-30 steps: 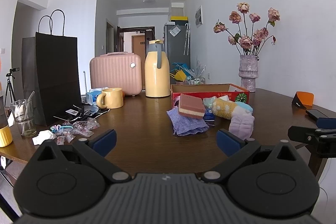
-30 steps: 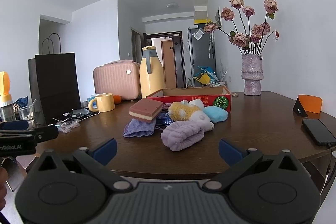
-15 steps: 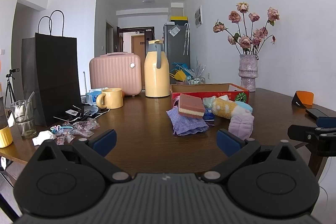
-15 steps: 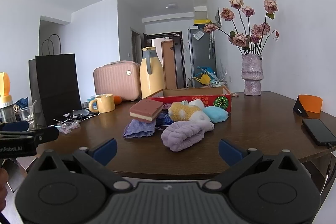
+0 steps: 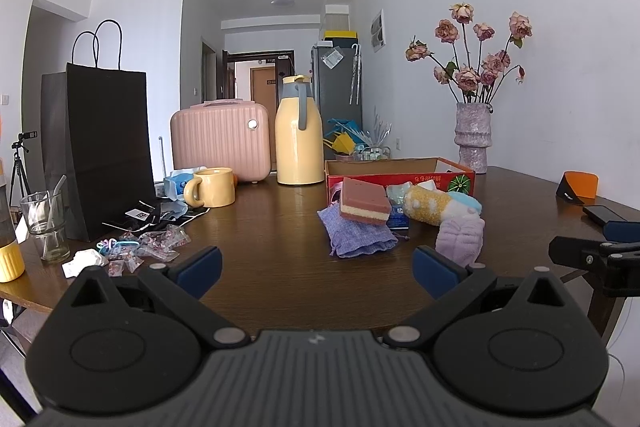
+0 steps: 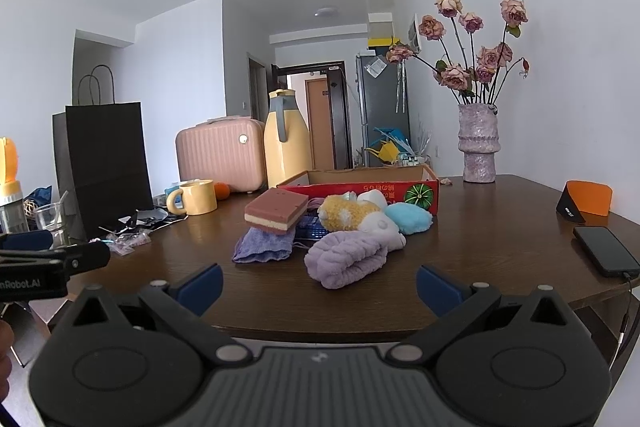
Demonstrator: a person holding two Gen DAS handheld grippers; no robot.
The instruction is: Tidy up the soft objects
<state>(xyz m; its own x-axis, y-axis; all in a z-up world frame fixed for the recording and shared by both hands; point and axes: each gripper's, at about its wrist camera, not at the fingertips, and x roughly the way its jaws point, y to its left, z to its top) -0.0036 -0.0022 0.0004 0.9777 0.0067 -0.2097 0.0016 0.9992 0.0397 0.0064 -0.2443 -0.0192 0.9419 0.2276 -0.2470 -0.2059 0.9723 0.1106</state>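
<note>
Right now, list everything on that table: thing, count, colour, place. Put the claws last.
table: 1, dark brown wood, under everything
cardboard box: 1, red, table centre, far side
sponge: 1, brown and cream, atop the cloth
cloth: 1, purple, left of pile
headband: 1, lilac, pile's near edge
plush toy: 1, yellow, before box
blue pad: 1, light blue, right of plush
mug: 1, yellow, left
flask: 1, yellow, behind box
case: 1, pink, rear left
paper bag: 1, black, far left
vase: 1, lilac, dried roses, rear right
phone: 1, black, right edge
left claw: open, empty
right claw: open, empty
</note>
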